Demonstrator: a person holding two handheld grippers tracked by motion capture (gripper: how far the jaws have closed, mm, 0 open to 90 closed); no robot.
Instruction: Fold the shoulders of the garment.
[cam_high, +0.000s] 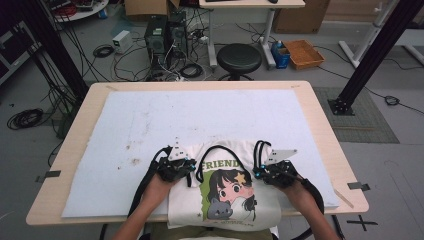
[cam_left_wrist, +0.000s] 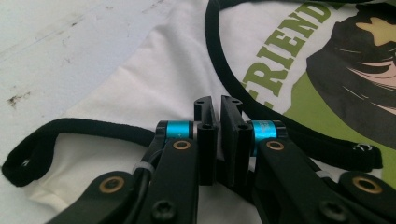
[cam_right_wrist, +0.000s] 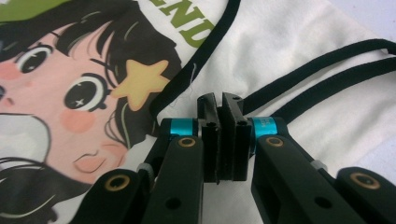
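Observation:
A white tote bag (cam_high: 225, 195) lies flat at the table's near edge, printed with a cartoon girl and green "FRIEND" lettering (cam_left_wrist: 285, 51). Its black straps (cam_high: 220, 150) loop over the top part. My left gripper (cam_high: 191, 167) rests on the bag's left upper corner, jaws shut (cam_left_wrist: 217, 105), with a strap loop (cam_left_wrist: 32, 156) to its left and nothing visibly pinched. My right gripper (cam_high: 256, 172) sits on the bag's right upper part, jaws shut (cam_right_wrist: 219, 105) just past the girl's star hair clip (cam_right_wrist: 140, 81), with two straps (cam_right_wrist: 327, 70) running off to its right.
A pale blue-white mat (cam_high: 150, 120) with a few brown stains covers most of the wooden table (cam_high: 320, 115). Beyond the far edge stand a black stool (cam_high: 240, 57), computer towers (cam_high: 165, 35) and tangled cables on the floor.

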